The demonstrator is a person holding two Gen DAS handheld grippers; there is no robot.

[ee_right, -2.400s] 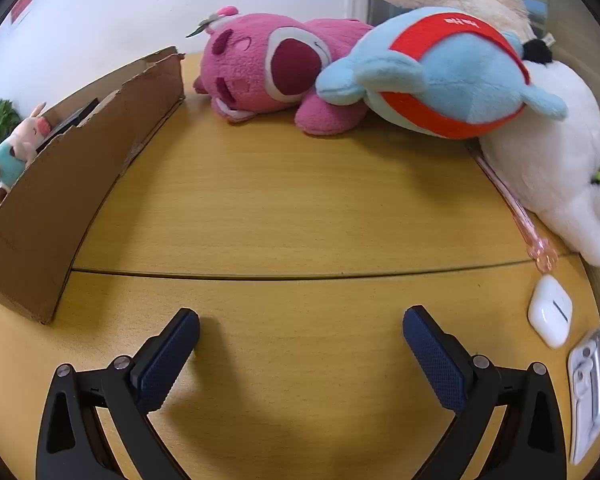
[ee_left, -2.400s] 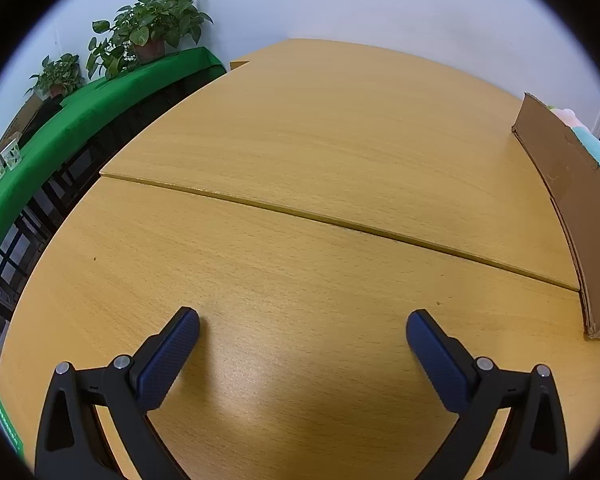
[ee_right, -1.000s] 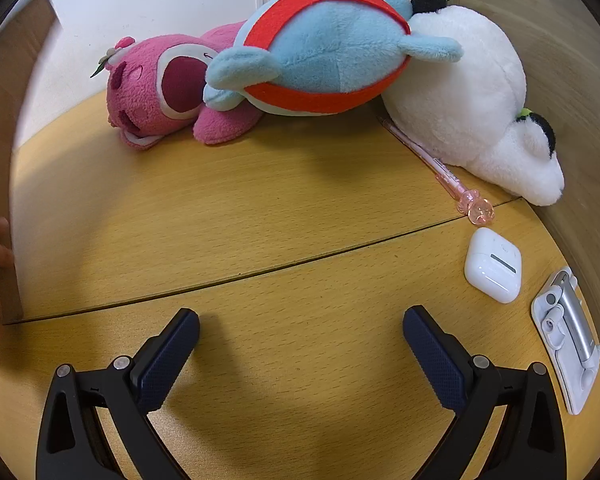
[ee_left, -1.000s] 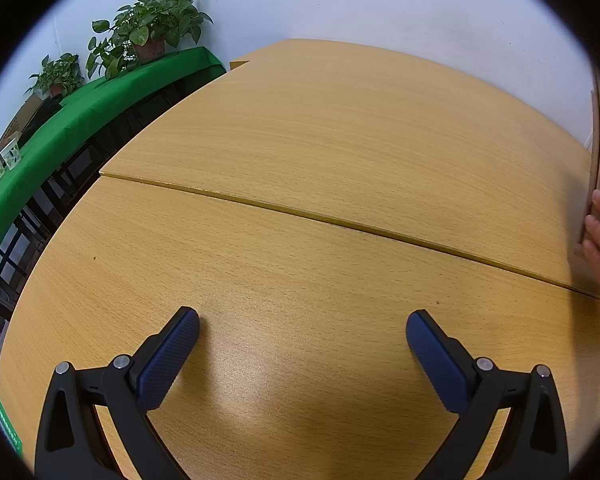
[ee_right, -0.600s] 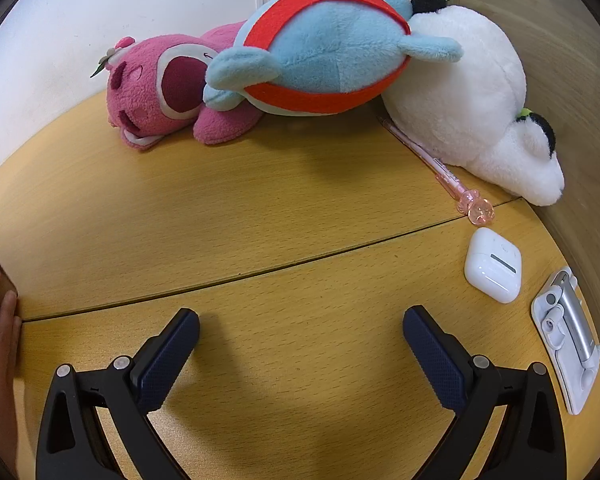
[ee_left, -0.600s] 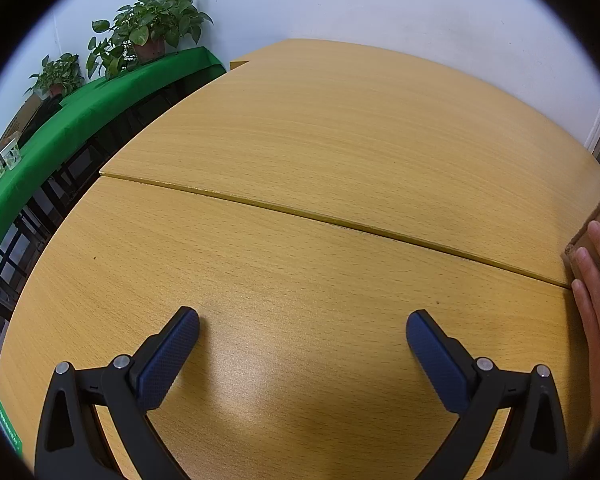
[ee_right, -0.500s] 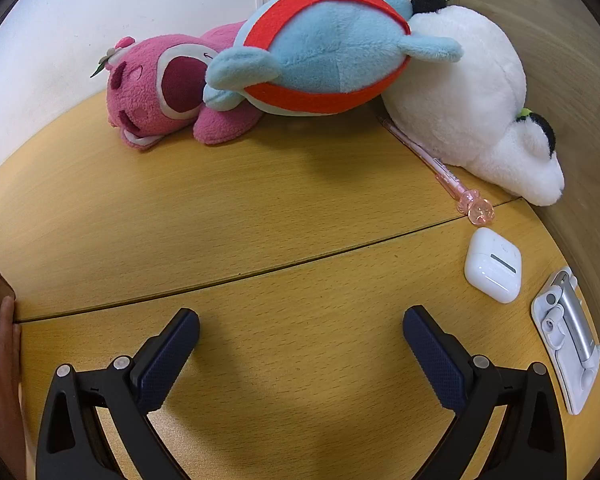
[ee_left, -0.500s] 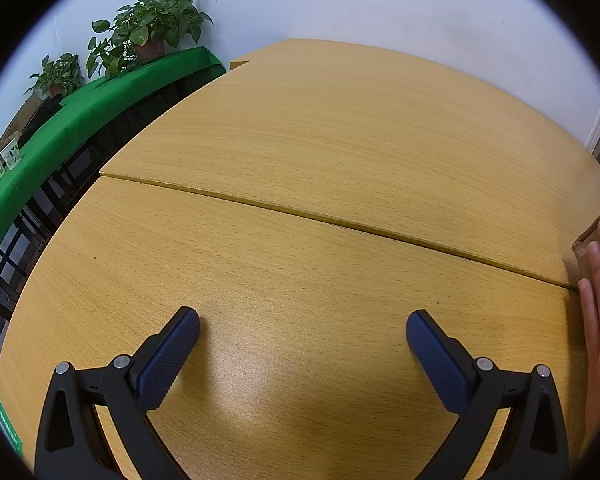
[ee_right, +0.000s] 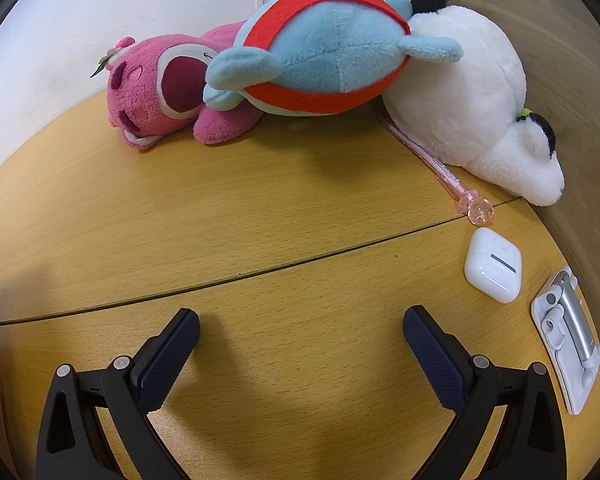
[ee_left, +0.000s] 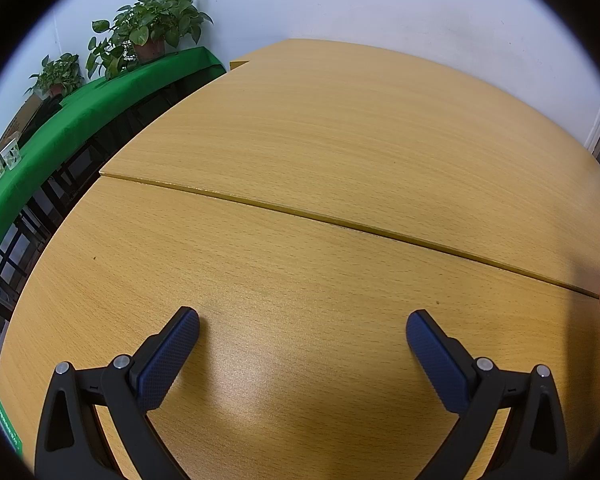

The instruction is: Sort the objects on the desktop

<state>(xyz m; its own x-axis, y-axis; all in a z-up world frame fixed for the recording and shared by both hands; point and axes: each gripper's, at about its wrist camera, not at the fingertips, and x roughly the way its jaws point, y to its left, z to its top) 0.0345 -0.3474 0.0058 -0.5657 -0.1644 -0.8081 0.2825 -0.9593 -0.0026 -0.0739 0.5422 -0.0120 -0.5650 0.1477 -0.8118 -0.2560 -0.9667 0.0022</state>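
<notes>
Left gripper (ee_left: 302, 322) spread wide over bare wooden table (ee_left: 340, 152). Right gripper (ee_right: 301, 322) also wide, empty — beyond it, l. to r.: pink plush (ee_right: 156, 92), blue-red plush (ee_right: 324, 56), white plush (ee_right: 472, 104), pink pen (ee_right: 440, 168), white earbud case (ee_right: 493, 265).

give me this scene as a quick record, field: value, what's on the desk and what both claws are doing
surface: wooden desk
soft toys: pink bear, blue and red toy leaning on it, white toy, along the far edge
pen: pink pen beside the white toy
earbud case: white, shut
phone stand: white and silver, near the right edge
left claw: open, holding nothing
right claw: open, holding nothing
</notes>
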